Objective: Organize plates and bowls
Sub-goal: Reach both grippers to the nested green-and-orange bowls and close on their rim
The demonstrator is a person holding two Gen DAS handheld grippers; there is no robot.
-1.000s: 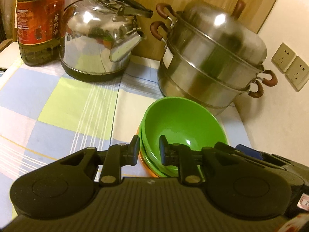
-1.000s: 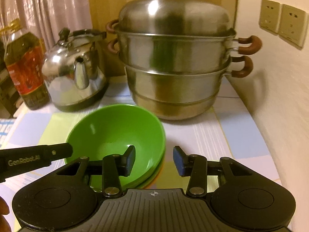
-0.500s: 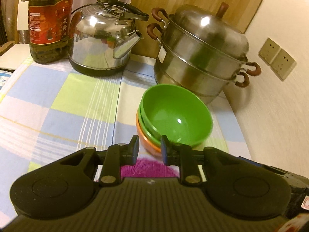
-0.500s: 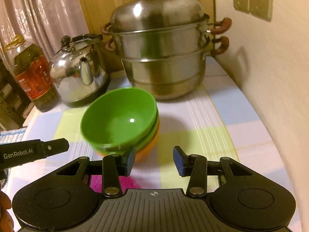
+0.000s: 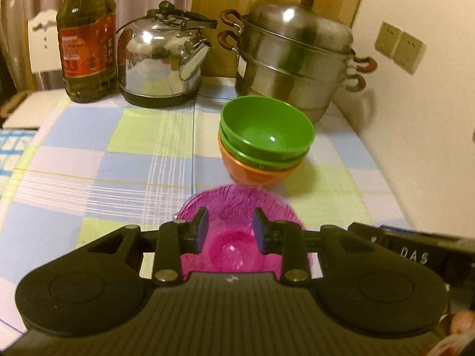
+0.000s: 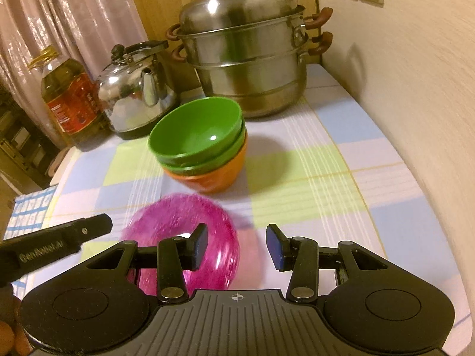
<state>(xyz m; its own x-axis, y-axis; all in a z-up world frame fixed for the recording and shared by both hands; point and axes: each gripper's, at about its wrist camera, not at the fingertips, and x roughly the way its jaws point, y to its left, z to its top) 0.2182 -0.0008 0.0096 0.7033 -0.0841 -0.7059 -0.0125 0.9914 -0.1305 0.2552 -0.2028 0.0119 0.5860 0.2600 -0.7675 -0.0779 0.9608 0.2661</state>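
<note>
Two green bowls [image 5: 267, 130] sit nested in an orange bowl [image 5: 252, 175] on the checked tablecloth. Nearer to me stands a translucent pink bowl [image 5: 237, 207]. My left gripper [image 5: 230, 231] hovers over the pink bowl. Its jaws are opening and the pads touch nothing. In the right wrist view the same stack of green bowls [image 6: 196, 130] and orange bowl [image 6: 213, 178] lies beyond the pink bowl [image 6: 178, 222]. My right gripper [image 6: 237, 246] is open and empty. Its left finger overlaps the pink bowl's right rim in the picture.
A steel steamer pot [image 5: 294, 59] stands at the back right, with a steel kettle [image 5: 160, 56] and an oil bottle [image 5: 86, 44] to its left. A wall with sockets [image 5: 399, 47] borders the table on the right. The checked cloth [image 5: 89, 163] stretches left.
Both grippers have drawn back from the bowl stack, which now looks smaller and farther. The pink bowl has come into view under them. The left jaws have widened.
</note>
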